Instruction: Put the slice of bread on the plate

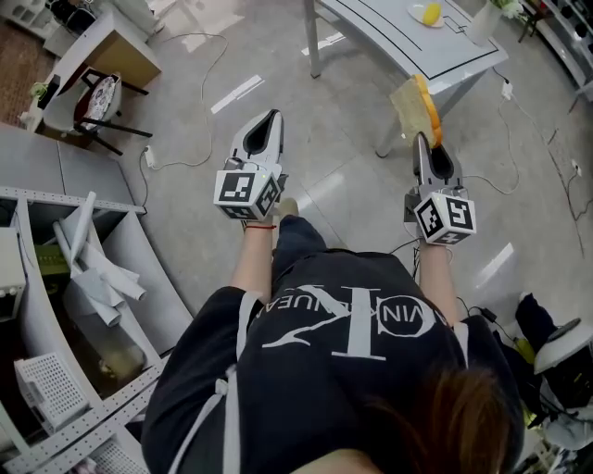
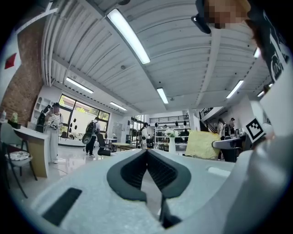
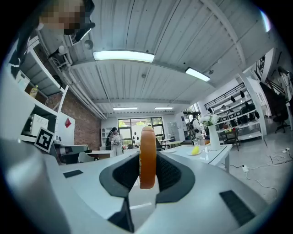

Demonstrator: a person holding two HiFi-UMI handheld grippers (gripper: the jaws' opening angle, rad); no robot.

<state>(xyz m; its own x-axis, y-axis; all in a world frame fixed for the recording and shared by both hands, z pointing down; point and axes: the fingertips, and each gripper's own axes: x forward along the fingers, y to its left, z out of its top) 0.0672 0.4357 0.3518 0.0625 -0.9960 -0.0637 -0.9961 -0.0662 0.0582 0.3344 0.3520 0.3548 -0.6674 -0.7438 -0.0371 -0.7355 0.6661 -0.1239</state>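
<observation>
The slice of bread (image 3: 147, 157) stands edge-on, clamped between the jaws of the right gripper (image 1: 422, 141) in the upper right of the head view, near the table (image 1: 380, 28). The left gripper (image 1: 271, 120), centre-left, is pinched closed and empty.

Closed left gripper (image 2: 147, 151) at lower centre, bread (image 2: 201, 144) at mid right, person (image 2: 94, 132) at left, ceiling light (image 2: 128, 36) at top.
</observation>
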